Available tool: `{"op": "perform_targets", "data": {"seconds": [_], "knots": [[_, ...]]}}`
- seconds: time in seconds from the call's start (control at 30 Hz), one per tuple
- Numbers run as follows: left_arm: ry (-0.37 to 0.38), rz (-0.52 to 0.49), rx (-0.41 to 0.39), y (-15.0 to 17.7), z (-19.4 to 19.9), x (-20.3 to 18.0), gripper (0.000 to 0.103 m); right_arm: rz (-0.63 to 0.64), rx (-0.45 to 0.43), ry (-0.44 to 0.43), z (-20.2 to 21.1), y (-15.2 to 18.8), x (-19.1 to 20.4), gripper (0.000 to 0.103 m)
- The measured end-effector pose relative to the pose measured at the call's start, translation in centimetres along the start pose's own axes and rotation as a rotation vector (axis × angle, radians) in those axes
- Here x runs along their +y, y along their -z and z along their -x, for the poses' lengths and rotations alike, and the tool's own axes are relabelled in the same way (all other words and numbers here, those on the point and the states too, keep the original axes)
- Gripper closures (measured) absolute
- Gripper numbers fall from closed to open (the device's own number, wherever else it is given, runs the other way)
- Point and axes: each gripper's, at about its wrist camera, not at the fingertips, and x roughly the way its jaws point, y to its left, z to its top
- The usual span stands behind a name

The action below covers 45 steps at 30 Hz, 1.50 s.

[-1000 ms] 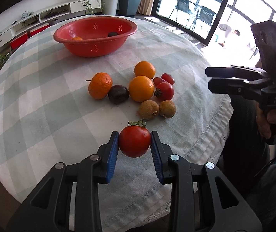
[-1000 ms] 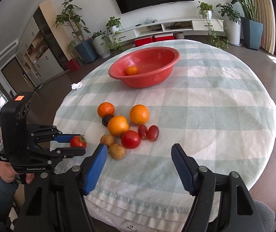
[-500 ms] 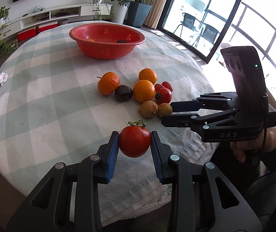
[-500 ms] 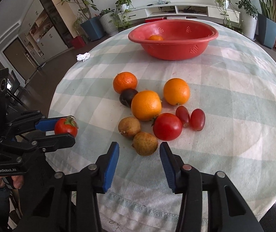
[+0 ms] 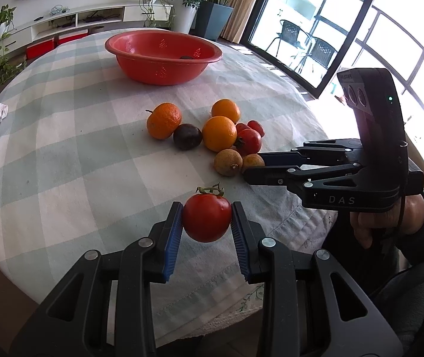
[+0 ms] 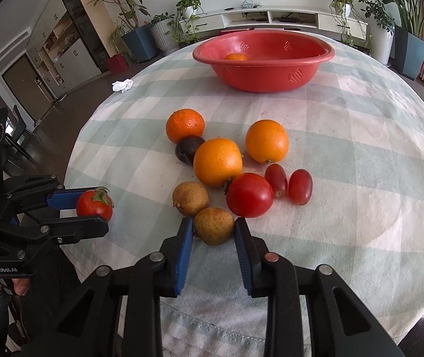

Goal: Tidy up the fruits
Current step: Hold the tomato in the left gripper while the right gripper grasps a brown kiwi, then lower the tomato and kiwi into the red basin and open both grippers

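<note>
My left gripper [image 5: 206, 206] is shut on a small red tomato [image 5: 206, 223] with a green stalk, held above the near edge of the table. The right gripper [image 6: 213, 222] has its jaws closing on a brown round fruit [image 6: 213, 229] at the near side of the fruit pile, with the blue pads touching both its sides. In the left wrist view the right gripper [image 5: 252, 166] comes in from the right. A second brown fruit [image 6: 190, 197], a red tomato [image 6: 249, 195], oranges, a dark plum [image 6: 188, 148] and two red grapes lie together. The red bowl [image 6: 271, 80] stands beyond.
The bowl holds an orange fruit [image 6: 235, 57] and a dark fruit [image 5: 186, 57]. A crumpled white tissue [image 6: 122, 84] lies at the far left of the round table's checked cloth [image 6: 360, 154]. The cloth hangs over the near table edge. A person's hands grip both handles.
The right gripper came forward and down to the pile, and its jaws narrowed from wide apart onto the near brown fruit. The left gripper kept the tomato and barely moved.
</note>
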Motion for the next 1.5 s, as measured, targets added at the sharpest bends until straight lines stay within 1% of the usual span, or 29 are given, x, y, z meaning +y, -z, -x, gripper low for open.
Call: {"op": "perform_targets", "data": {"seconds": [0.13, 0.3, 0.5, 0.6, 0.7, 0.83, 0.93, 1.0, 1.1, 1.2, 1.37, 1.5], "knots": [[-0.004, 0.005, -0.001, -0.1, 0.0, 0.1, 0.073, -0.01, -0.01, -0.012, 0.6, 0.3, -0.1, 0.072], [-0.011, 0.011, -0.011, -0.5, 0.3, 0.4, 0.073, -0.021, -0.041, -0.033, 2.4, 0.5, -0.3, 0.072], [-0.018, 0.023, -0.045, -2.3, 1.1, 1.5, 0.073, -0.081, -0.099, -0.05, 4.8, -0.2, -2.4, 0.072], [-0.035, 0.01, -0.073, -4.3, 1.8, 2.1, 0.073, -0.102, -0.136, -0.023, 6.1, -1.4, -4.1, 0.072], [-0.047, 0.007, -0.099, -7.0, 2.3, 3.0, 0.073, -0.125, -0.187, -0.001, 7.7, -3.3, -6.1, 0.072], [-0.072, -0.012, -0.13, -11.7, 2.4, 4.0, 0.073, -0.118, -0.261, 0.025, 9.7, -7.1, -7.8, 0.072], [-0.084, -0.041, -0.135, -15.6, 1.8, 4.1, 0.073, -0.083, -0.299, 0.032, 10.2, -10.2, -8.1, 0.072], [-0.088, -0.063, -0.124, -17.9, 0.8, 4.0, 0.073, -0.073, -0.305, 0.017, 9.8, -12.4, -8.3, 0.072], [-0.094, -0.101, -0.083, -20.7, -1.7, 3.5, 0.073, -0.062, -0.288, -0.017, 8.3, -15.7, -8.2, 0.072], [-0.113, -0.141, -0.03, -22.4, -4.7, 2.6, 0.073, -0.039, -0.251, -0.045, 6.1, -18.7, -7.8, 0.072], [-0.135, -0.18, 0.046, -23.5, -9.2, 2.4, 0.073, -0.035, -0.166, -0.059, 1.7, -22.0, -7.8, 0.072], [-0.14, -0.177, 0.082, -23.3, -11.6, 3.4, 0.073, -0.036, -0.106, -0.047, -1.7, -22.8, -8.2, 0.072]]}}
